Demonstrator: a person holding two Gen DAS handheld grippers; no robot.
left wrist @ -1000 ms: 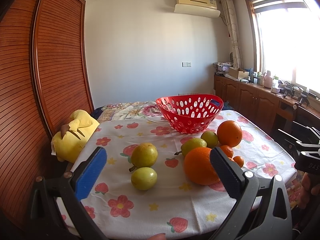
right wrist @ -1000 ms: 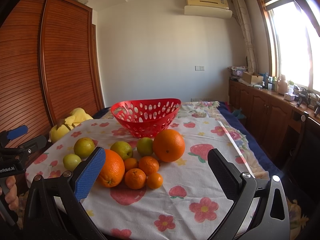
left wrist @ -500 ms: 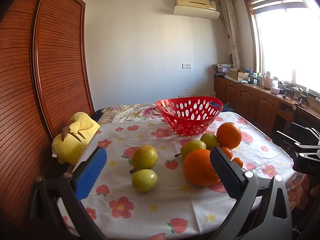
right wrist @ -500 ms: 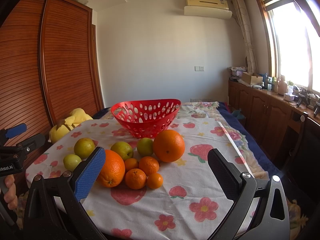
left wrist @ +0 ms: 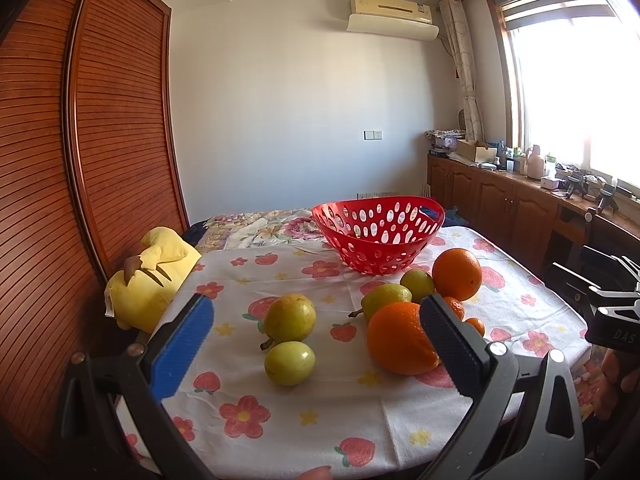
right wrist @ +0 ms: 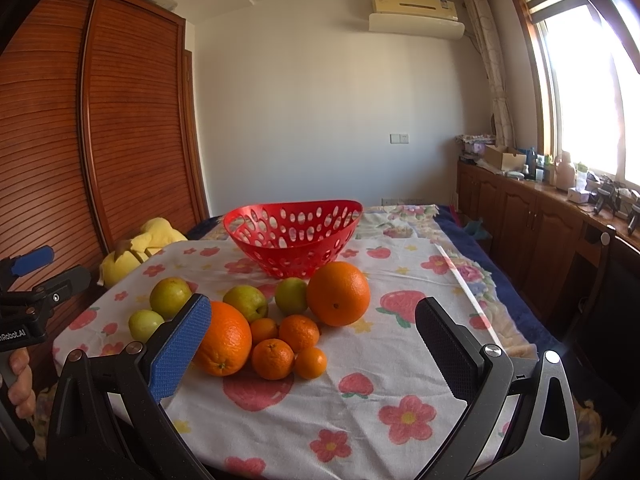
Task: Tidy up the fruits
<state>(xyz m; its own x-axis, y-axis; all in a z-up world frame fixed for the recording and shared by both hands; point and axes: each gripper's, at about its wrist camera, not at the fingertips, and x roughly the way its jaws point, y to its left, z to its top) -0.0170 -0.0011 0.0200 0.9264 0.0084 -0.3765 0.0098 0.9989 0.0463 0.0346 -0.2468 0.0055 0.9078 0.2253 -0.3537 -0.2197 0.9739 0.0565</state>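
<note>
Left wrist view: left tool (left wrist: 316, 336) held spread, empty, above worktop (left wrist: 320, 412); two green fruits (left wrist: 290, 338) seen between its fingers, red basket (left wrist: 378, 232) beyond

Right wrist view: right tool (right wrist: 312, 344) spread, empty; small oranges (right wrist: 288, 344) fully shown here

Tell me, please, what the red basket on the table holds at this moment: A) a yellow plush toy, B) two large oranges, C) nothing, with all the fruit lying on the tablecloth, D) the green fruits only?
C: light shows through the holes of the red basket and no fruit is inside, while the large oranges, small oranges and green fruits all lie on the tablecloth in front of it.
</note>
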